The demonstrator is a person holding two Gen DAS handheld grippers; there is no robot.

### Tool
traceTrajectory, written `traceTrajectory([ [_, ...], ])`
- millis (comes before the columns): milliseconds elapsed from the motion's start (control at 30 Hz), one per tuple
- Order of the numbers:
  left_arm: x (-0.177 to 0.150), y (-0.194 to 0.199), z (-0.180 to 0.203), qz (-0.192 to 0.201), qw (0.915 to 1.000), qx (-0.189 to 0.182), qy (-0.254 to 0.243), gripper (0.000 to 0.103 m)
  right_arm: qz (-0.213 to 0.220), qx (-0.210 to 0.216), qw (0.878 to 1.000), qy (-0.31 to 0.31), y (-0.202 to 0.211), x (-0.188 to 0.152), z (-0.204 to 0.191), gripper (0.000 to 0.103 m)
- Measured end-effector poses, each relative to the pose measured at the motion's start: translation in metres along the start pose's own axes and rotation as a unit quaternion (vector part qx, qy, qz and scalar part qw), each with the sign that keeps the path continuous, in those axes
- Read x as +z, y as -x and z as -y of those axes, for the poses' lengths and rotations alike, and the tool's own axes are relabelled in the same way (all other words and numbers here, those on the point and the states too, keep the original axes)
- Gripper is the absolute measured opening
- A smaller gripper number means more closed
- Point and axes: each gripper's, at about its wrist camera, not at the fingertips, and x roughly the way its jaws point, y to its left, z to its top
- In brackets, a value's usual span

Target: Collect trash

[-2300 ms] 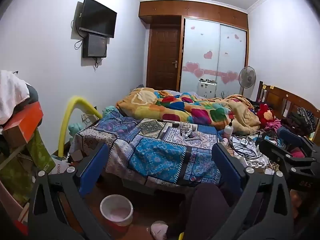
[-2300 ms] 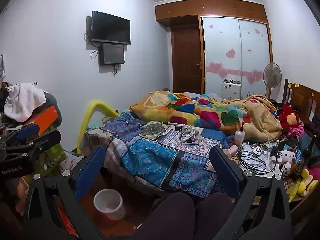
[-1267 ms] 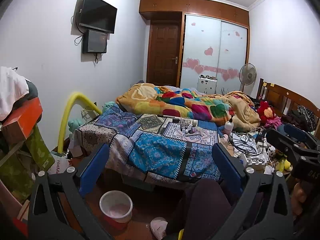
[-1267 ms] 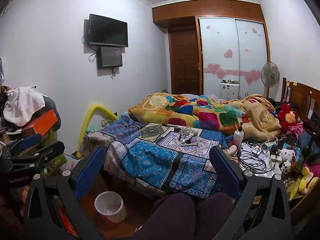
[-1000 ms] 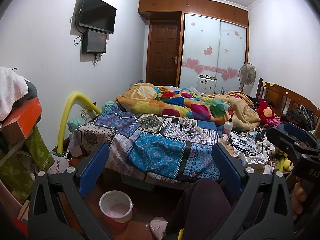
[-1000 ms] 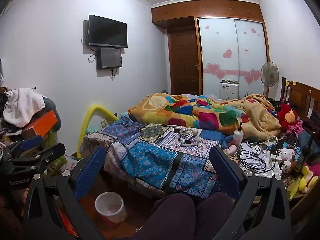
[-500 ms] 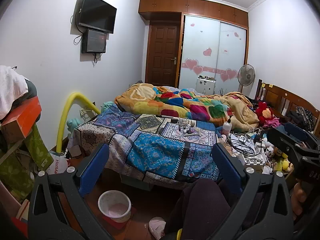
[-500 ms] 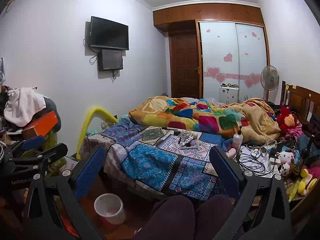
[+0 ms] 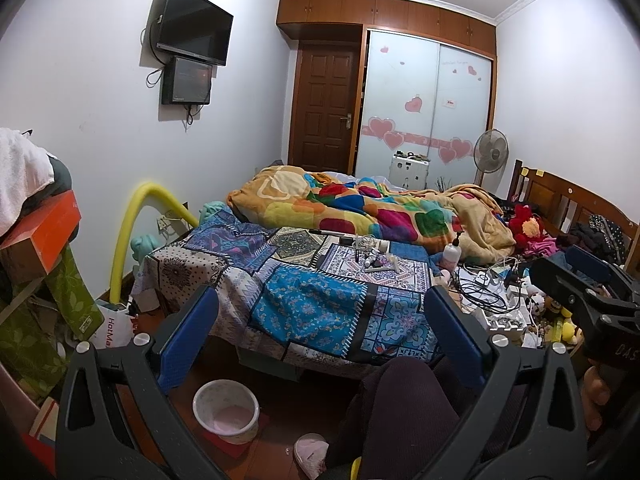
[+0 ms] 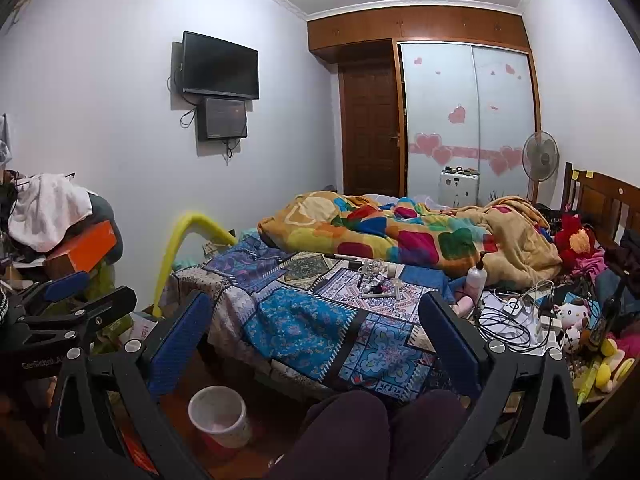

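Trash: small loose items in a cluster mid-bed on the patchwork blanket; individual pieces too small to identify. Judged light, some probably crushable; pinch each across its narrow side. Waste bin on the floor at the bed's foot, pinkish liner, seemingly no trash inside. Left gripper and right gripper: jaws spread wide, holding nothing, well short of the cluster.
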Motion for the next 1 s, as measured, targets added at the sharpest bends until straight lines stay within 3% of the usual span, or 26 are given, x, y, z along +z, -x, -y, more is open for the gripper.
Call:
traceTrajectory([
  [533, 0.007, -0.026, -0.004, -0.017, 0.9999, 0.000, 0.001, 0.103, -0.033, -0.008, 0.999, -0.008, -0.035, 0.005, 0.016, 0.103],
  [800, 0.032, -0.073, 0.009, -0.011, 0.9999, -0.002, -0.002, 0.103, -0.039, -0.041, 0.998, -0.014, -0.064, 0.014, 0.041, 0.103],
  [1000, 0.052, -0.128, 0.022, -0.024, 0.9993, -0.027, 0.010, 0.103, -0.050, -0.067, 0.996, -0.025, -0.096, 0.025, 0.070, 0.103],
])
